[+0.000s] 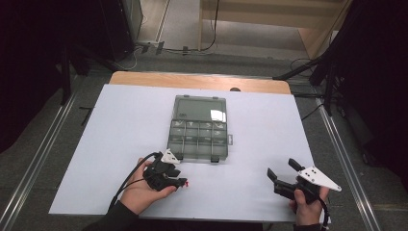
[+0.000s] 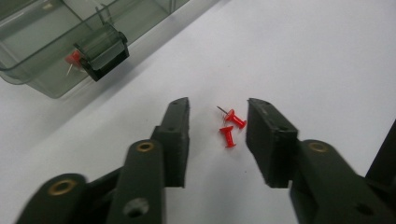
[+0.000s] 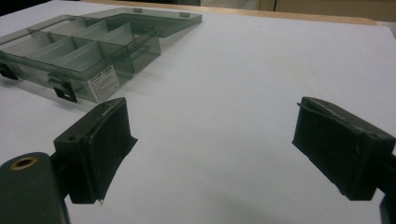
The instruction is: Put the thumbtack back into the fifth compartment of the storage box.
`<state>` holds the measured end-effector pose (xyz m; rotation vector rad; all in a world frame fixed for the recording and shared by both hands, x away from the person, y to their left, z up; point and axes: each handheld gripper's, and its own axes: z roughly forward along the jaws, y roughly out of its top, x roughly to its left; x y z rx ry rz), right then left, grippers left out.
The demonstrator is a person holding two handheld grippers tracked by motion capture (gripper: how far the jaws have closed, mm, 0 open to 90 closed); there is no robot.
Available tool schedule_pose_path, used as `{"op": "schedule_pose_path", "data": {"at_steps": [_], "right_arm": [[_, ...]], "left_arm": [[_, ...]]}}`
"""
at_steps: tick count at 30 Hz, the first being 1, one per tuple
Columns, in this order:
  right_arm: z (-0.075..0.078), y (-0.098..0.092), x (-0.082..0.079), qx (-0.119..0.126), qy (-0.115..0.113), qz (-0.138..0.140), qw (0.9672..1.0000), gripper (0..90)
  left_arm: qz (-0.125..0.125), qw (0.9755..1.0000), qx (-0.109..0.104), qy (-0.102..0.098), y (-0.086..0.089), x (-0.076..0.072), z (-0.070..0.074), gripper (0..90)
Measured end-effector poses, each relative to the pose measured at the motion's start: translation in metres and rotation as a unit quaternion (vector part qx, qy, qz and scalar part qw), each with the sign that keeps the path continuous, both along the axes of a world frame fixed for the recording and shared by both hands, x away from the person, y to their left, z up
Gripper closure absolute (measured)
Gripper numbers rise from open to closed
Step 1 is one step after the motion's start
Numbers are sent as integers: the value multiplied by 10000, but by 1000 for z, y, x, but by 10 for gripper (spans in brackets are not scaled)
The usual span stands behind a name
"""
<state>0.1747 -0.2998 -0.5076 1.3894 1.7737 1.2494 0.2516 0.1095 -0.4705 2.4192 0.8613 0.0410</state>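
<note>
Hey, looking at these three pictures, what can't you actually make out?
- Red push pins: in the high view just a red speck beside the left gripper; count unreadable there.
- Red item inside the organizer box: left gripper view, blurred through the tinted wall and partly behind the latch.
- Box label: right gripper view, print too small.

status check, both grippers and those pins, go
Left gripper open, jaws around two red push pins, not touching. Right gripper open, empty. Nothing in the way.
</note>
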Motion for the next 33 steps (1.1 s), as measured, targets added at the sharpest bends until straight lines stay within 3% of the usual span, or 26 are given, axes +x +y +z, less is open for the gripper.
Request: {"op": "schedule_pose_path", "data": {"at_steps": [12, 21, 27, 33], "right_arm": [[0, 0, 1, -9, -23, 21, 10000, 120], [-1, 0, 0, 6, 2, -29, 10000, 120], [-1, 0, 1, -21, -13, -12, 10000, 121], [-1, 0, 1, -44, -16, -2, 10000, 122]], "left_arm": [[-109, 9999, 118, 38, -5, -4, -10, 682], [-98, 9995, 289, -42, -8, -5, -15, 793], [-51, 9996, 261, 4, -6, -3, -15, 833], [-4, 9997, 244, -96, -5, -3, -15, 845]]}}
